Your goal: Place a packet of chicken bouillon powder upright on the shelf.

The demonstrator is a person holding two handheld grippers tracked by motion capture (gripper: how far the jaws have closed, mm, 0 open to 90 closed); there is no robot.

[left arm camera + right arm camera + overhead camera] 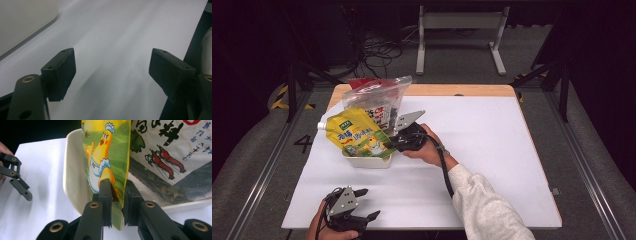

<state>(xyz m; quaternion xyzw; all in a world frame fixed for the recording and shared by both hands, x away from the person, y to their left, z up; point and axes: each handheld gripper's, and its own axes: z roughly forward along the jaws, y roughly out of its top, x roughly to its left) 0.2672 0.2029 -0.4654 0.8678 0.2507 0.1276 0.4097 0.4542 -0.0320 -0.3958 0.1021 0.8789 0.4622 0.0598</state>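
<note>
A yellow spouted pouch [357,135] printed with a cartoon chick leans in a white tray [368,161] at the table's left rear. My right gripper [393,142] is shut on the pouch's lower right edge. In the right gripper view the two jaws pinch the pouch [105,157] at its bottom corner, right gripper [117,192], with the tray wall [72,170] just behind. My left gripper [368,203] rests near the table's front left edge. It stands open with nothing between its jaws, left gripper [112,72].
A clear zip bag of snacks [377,97] with red print stands behind the pouch, partly in the tray, bag [170,152]. A white sheet [487,150] covers the table. The left gripper [17,180] lies off to the side on the sheet.
</note>
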